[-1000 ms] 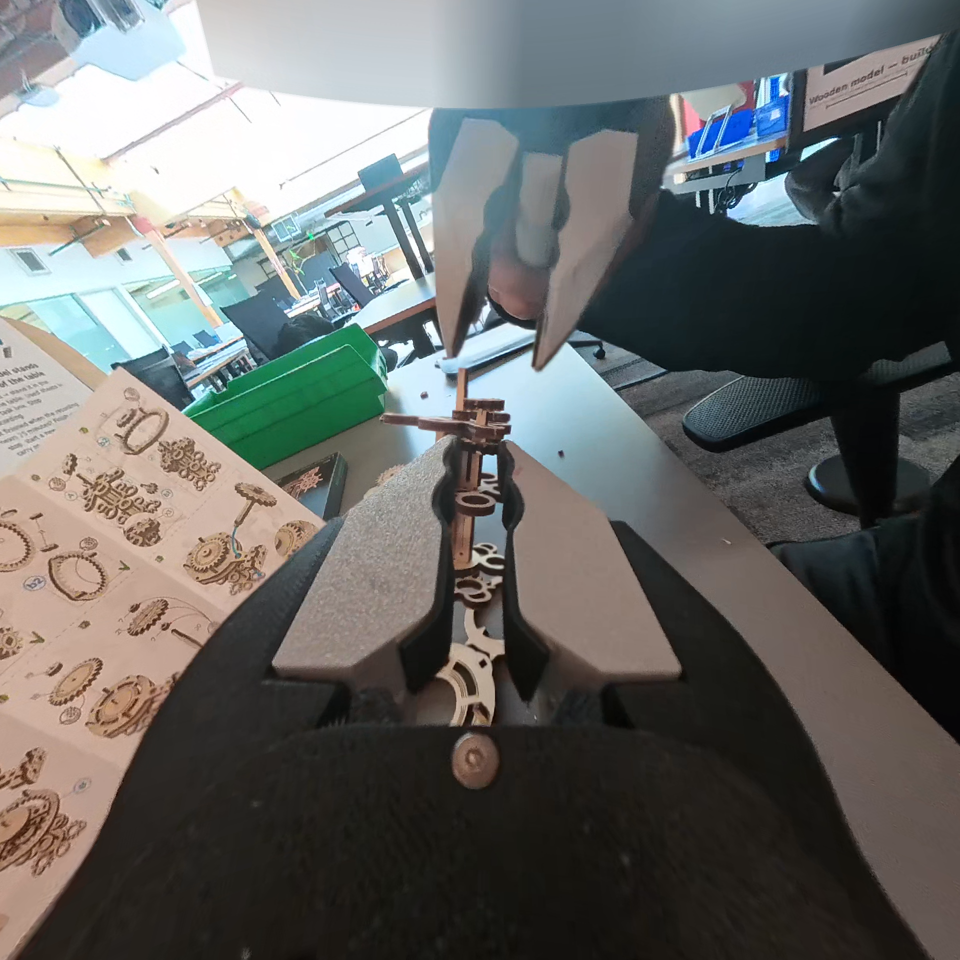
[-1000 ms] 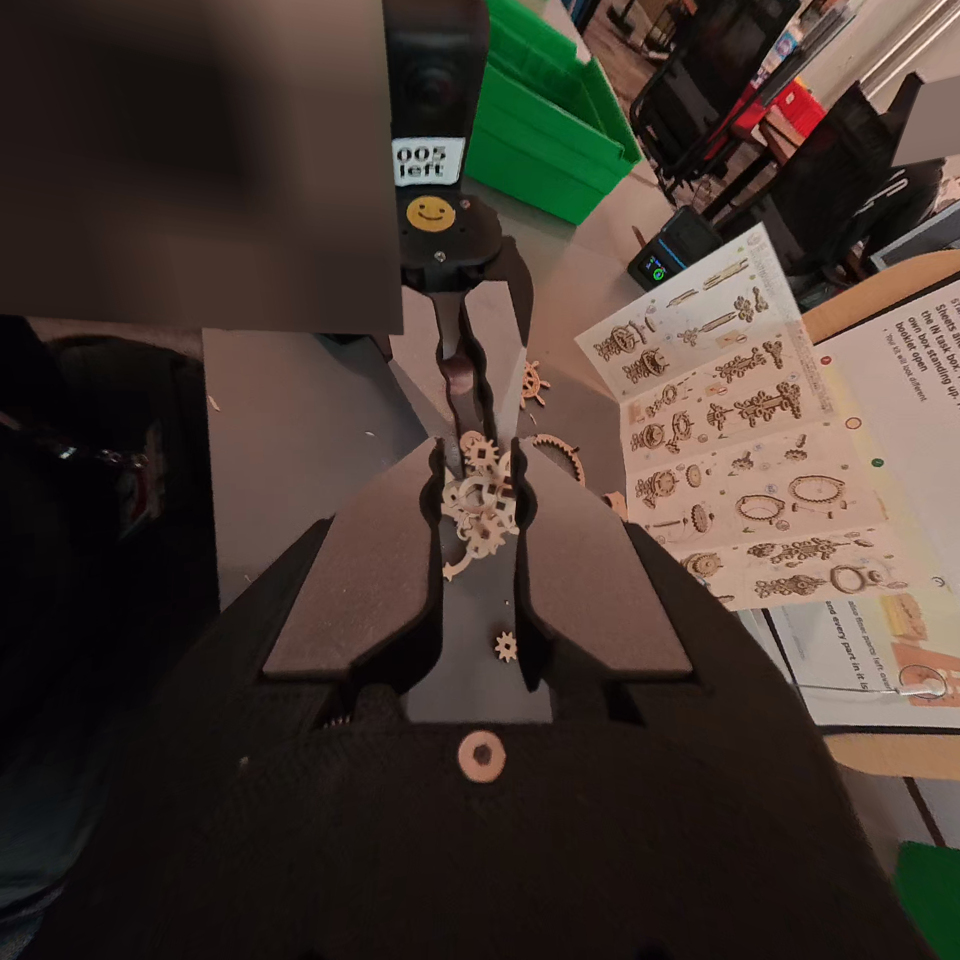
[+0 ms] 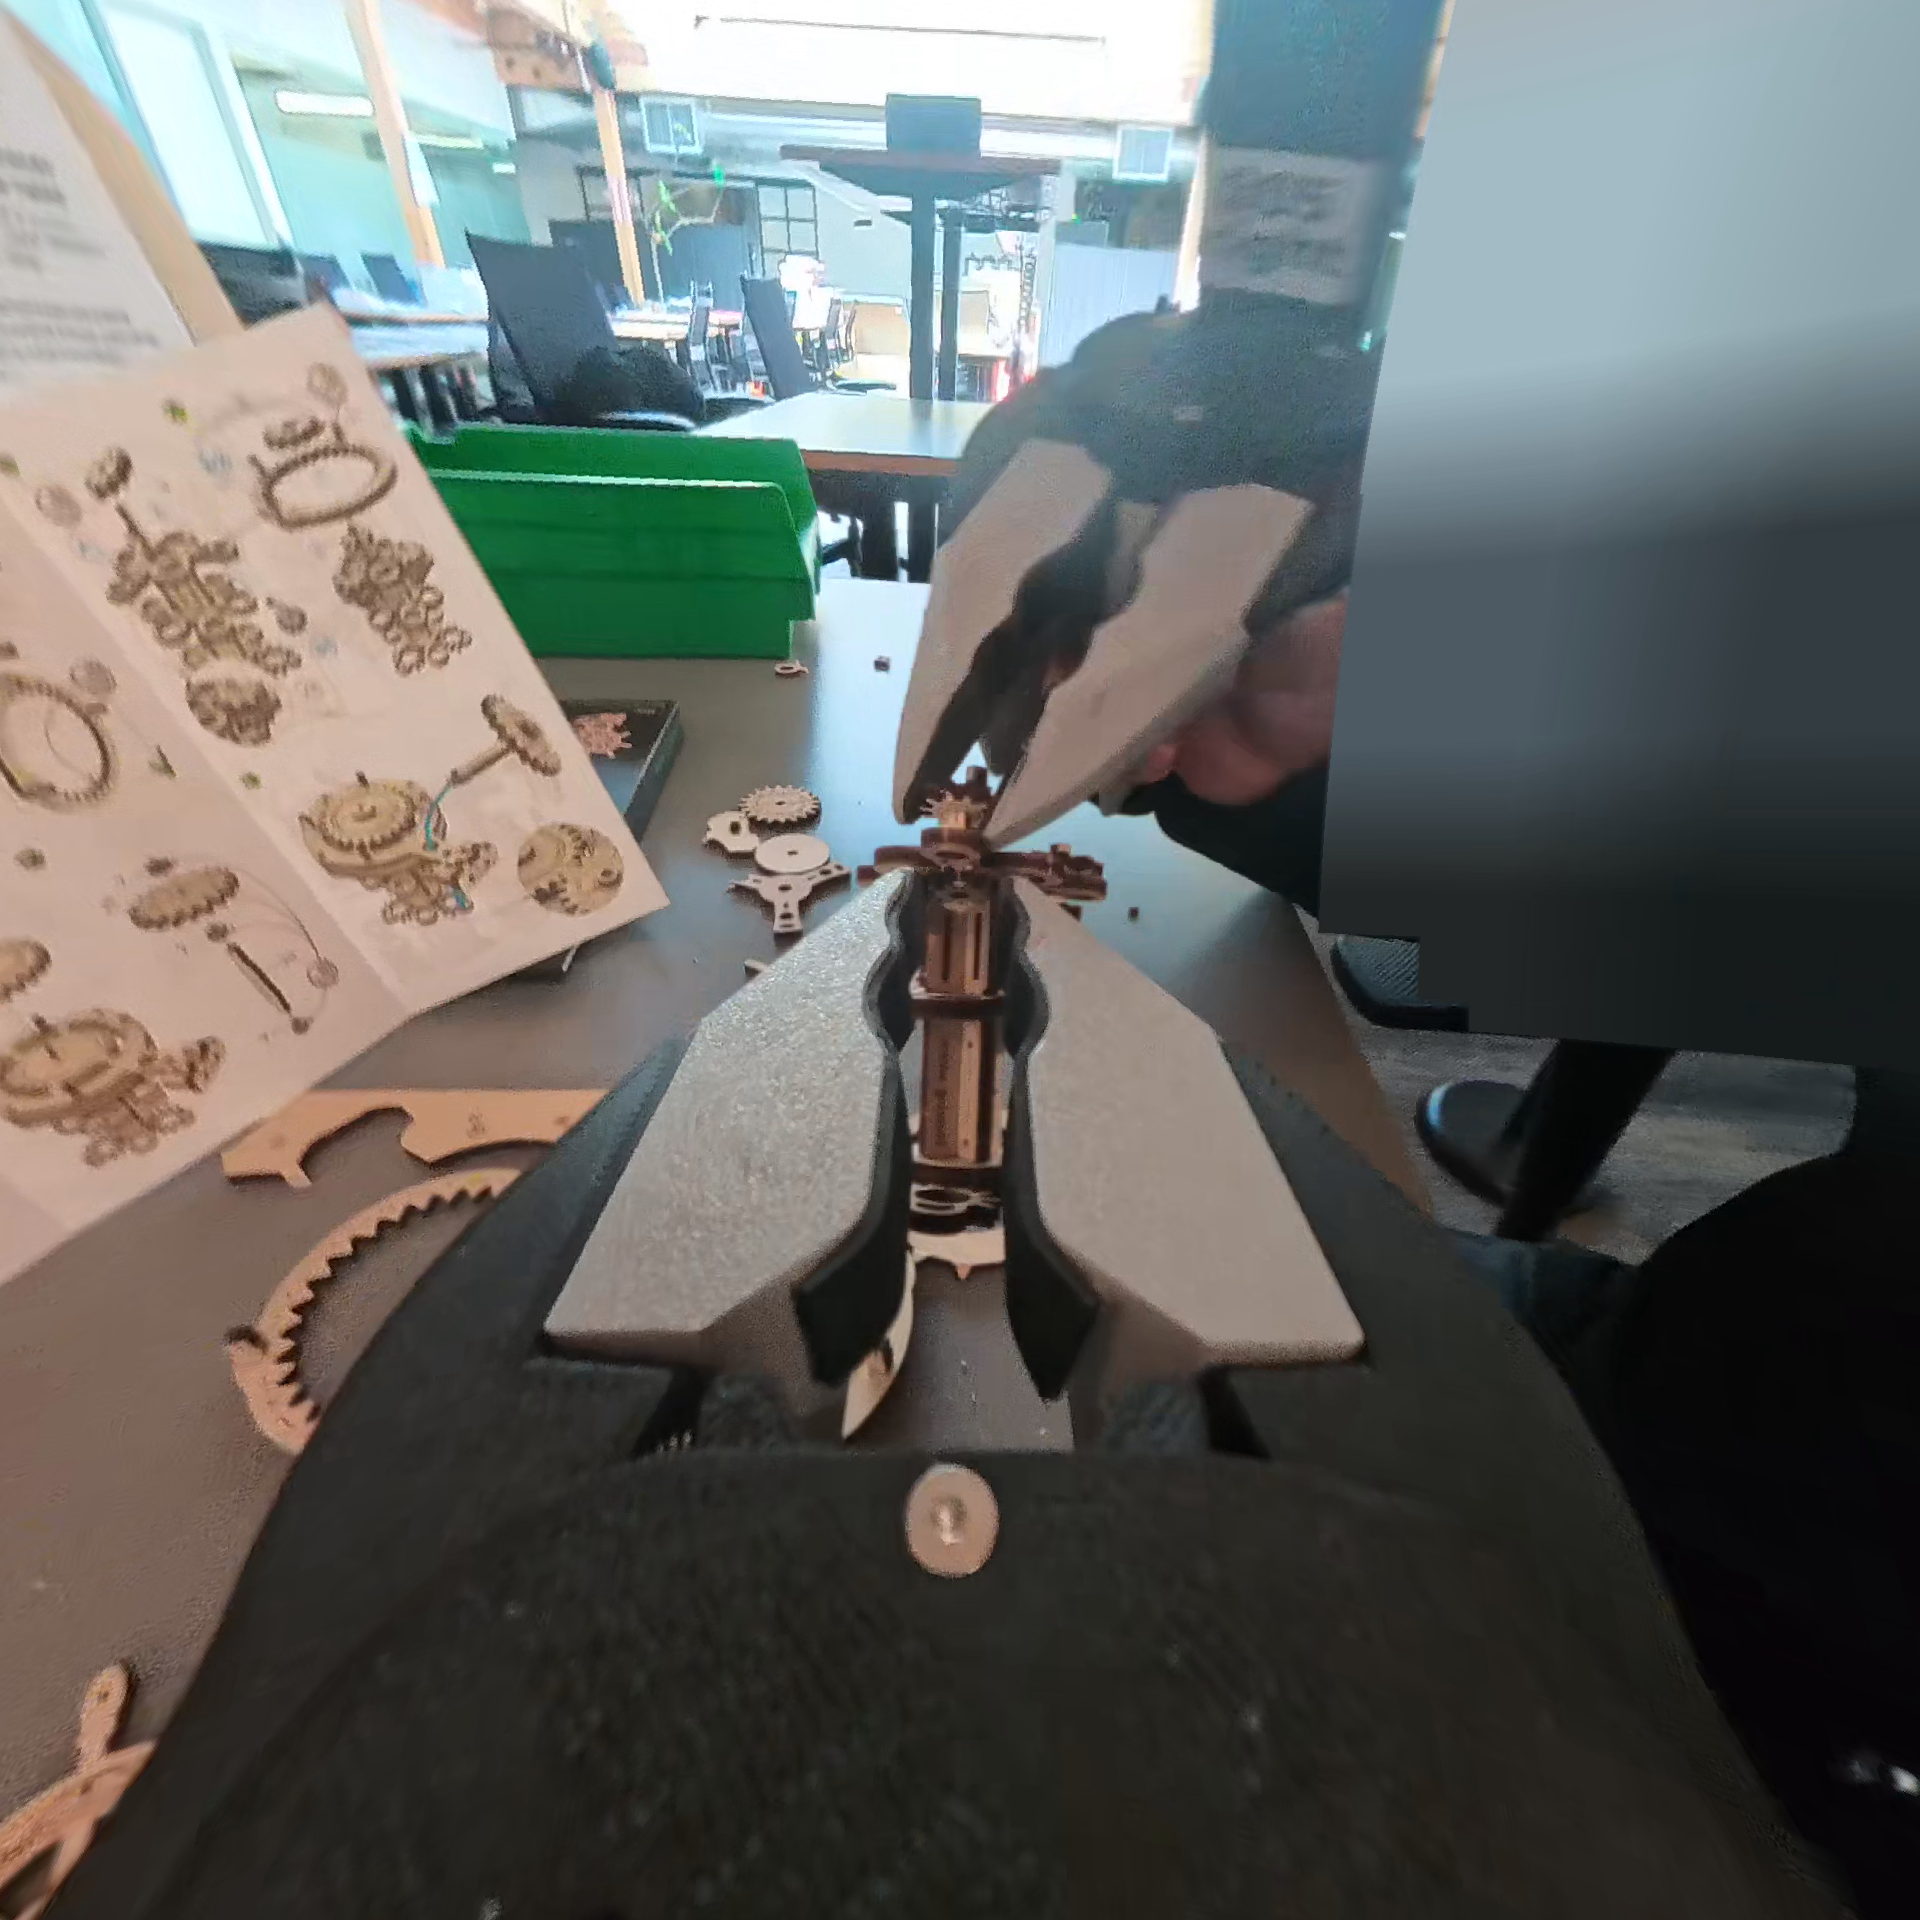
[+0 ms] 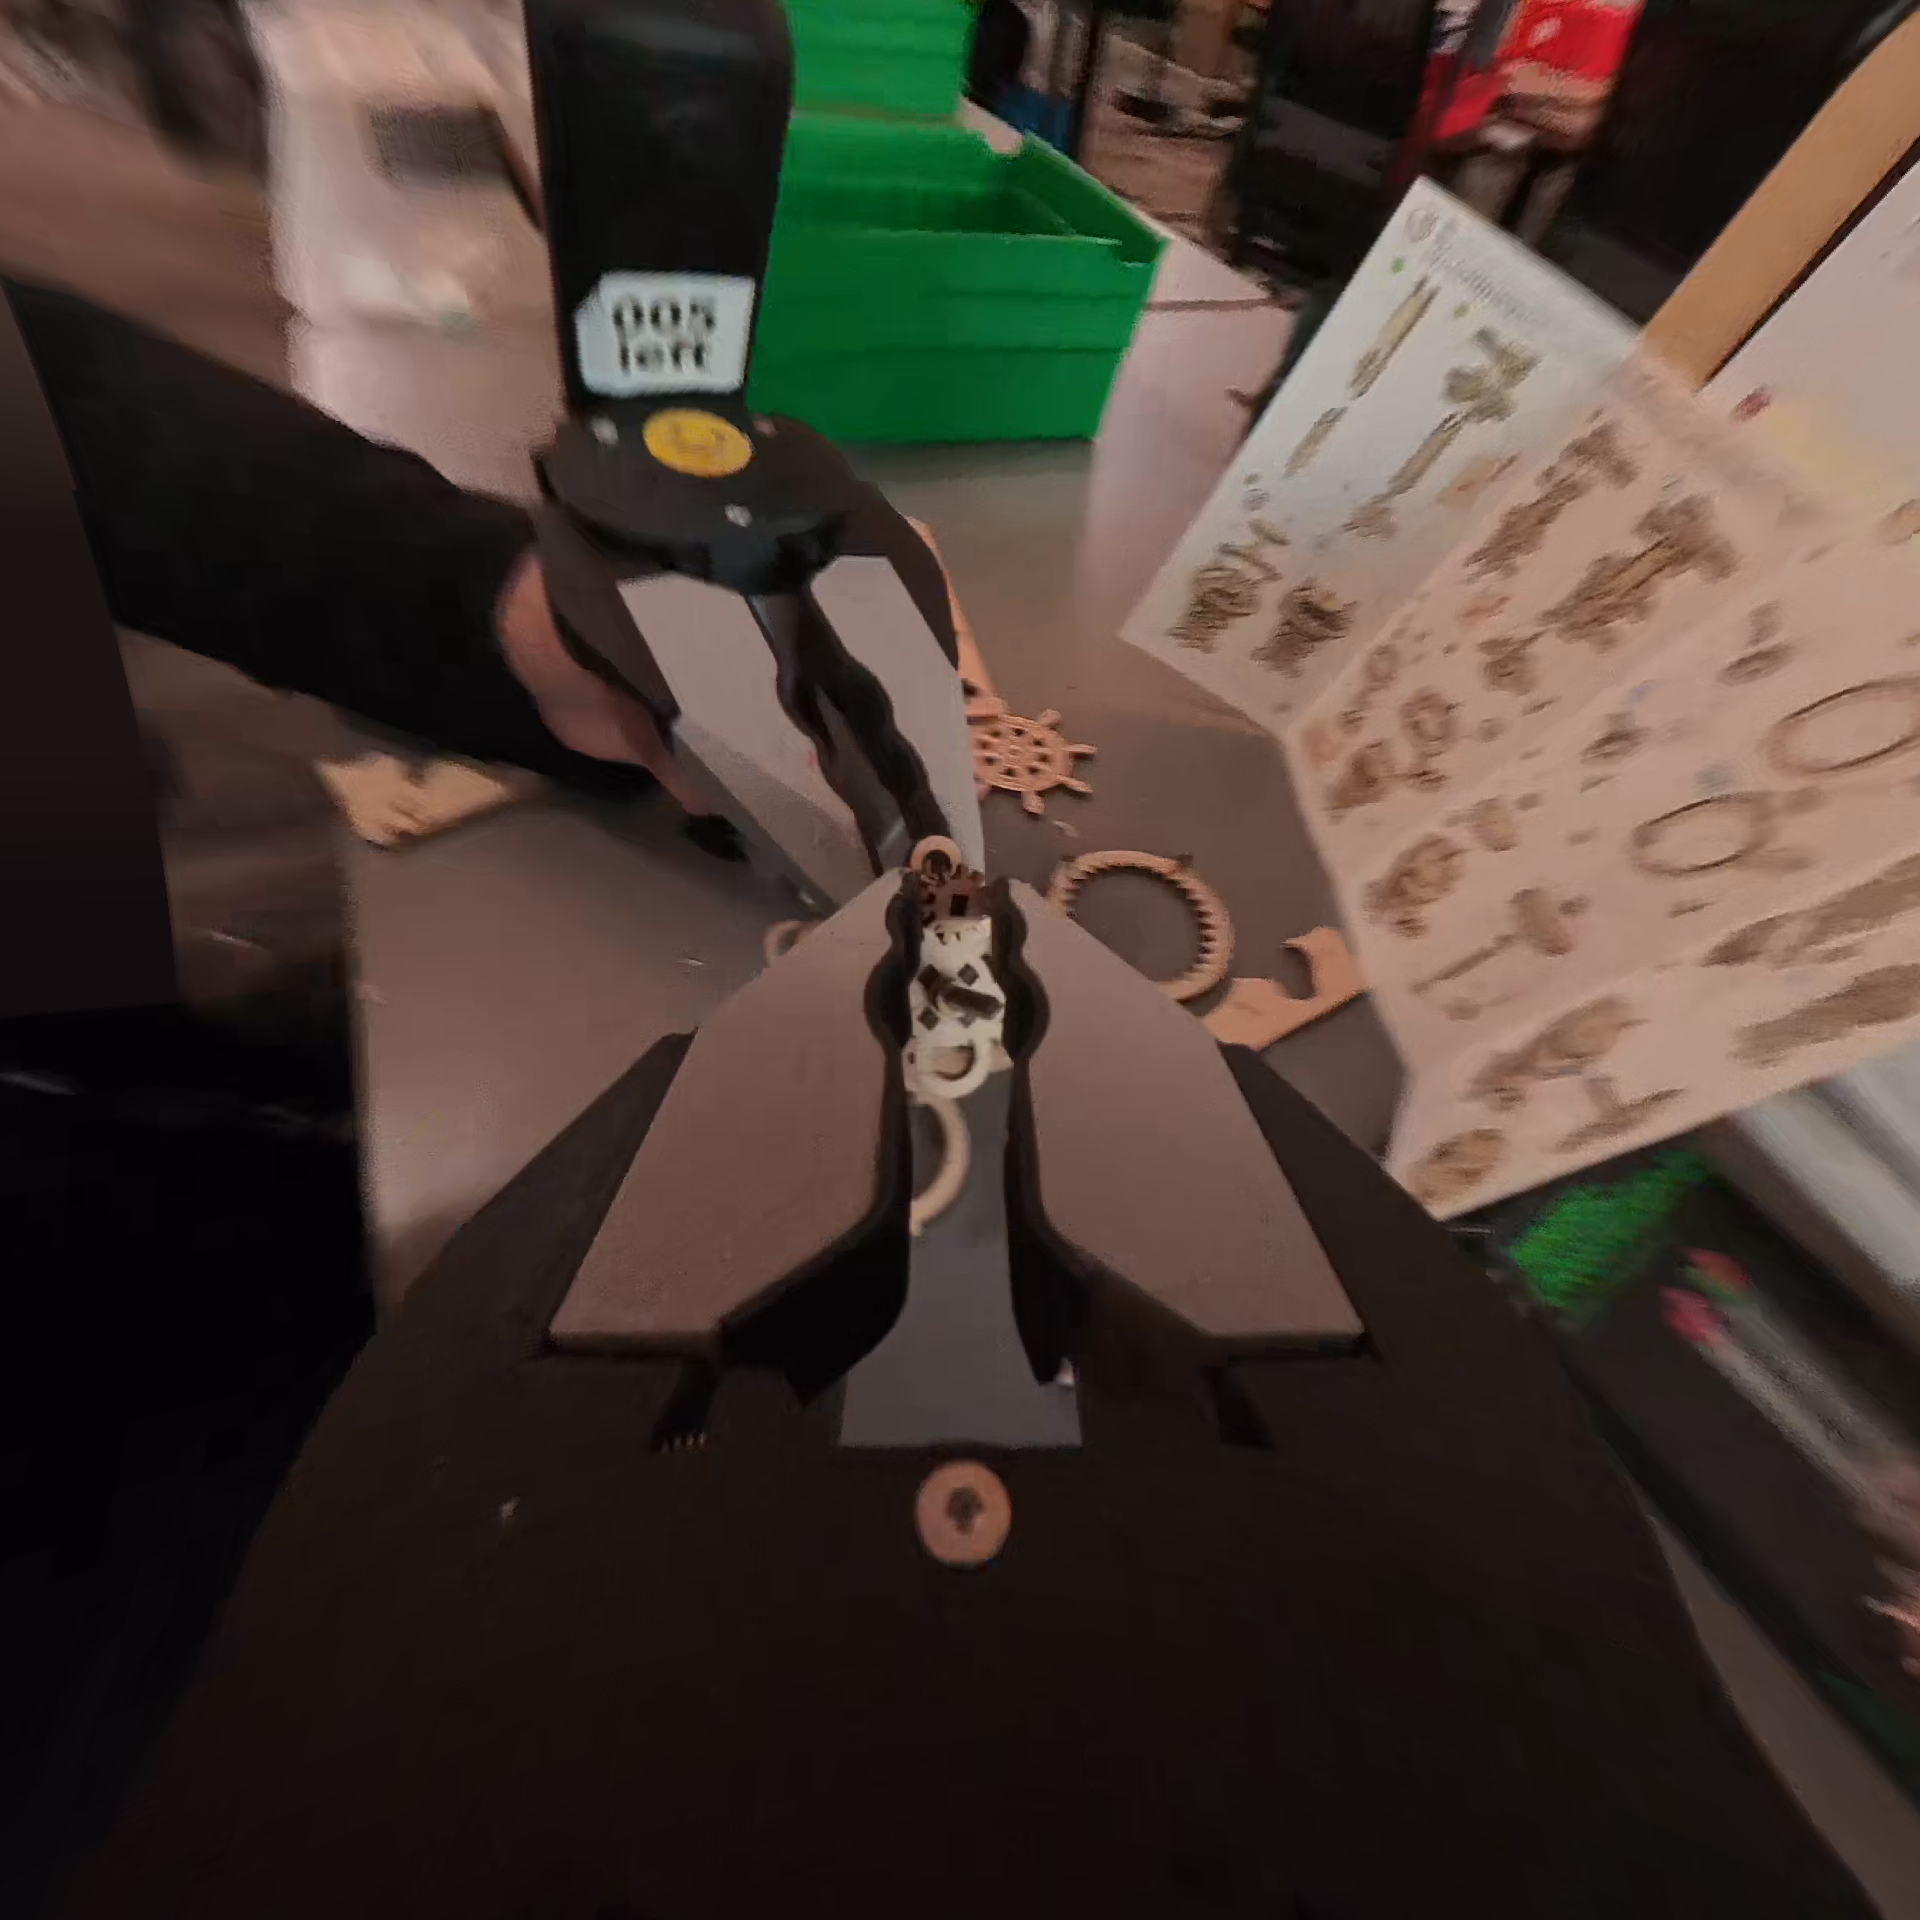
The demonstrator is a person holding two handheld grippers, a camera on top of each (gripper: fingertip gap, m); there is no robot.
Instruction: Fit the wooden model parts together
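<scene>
Judging from the loose gears (image 3: 781, 802) and toothed ring (image 4: 1148, 914) lying unfitted on the table (image 3: 727, 997), assembly is rated partial: the shaft sub-assembly (image 3: 951, 1023) is clamped in the left gripper (image 3: 953, 914), while a small gear piece (image 3: 951, 805) is pinched above it by the right gripper (image 4: 948, 914).

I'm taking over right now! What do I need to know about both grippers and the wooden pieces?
Left hand-held gripper: shut on the wooden axle assembly, held upright above the table.
Right hand-held gripper: shut on a small gear cluster, its tip meeting the top of the axle.
Loose parts on the table: ring gear, ship's wheel. Instruction sheet stands nearby.
Done: parts brought together. Left: press the cluster on; whether it is seated cannot be told.
</scene>
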